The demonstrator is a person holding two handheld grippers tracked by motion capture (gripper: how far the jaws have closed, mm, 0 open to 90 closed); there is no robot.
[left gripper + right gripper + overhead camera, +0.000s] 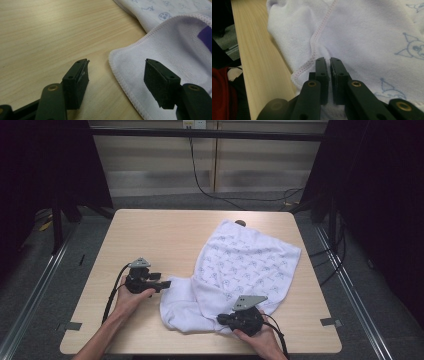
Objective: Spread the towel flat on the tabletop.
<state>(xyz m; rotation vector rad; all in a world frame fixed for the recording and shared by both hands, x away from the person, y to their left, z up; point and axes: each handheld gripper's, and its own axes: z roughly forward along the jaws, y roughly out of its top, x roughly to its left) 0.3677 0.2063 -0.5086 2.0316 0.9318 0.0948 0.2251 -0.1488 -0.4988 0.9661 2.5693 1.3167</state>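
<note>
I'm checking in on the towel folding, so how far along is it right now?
Early. Done: the right claw is shut on the towel at its near edge. In hand: the left claw stands open, a hemmed towel corner between its jaws, not pinched yet. Left: grip that corner, then make the fold; the towel lies rumpled and skewed on the table, with no neat fold showing.

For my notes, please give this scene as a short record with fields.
surface: wooden table
item: white towel with pale blue prints, partly folded
left gripper: jaws open, towel corner between them, not pressed
right gripper: jaws shut, pinching the towel at its near edge
hands: one on each gripper
</note>
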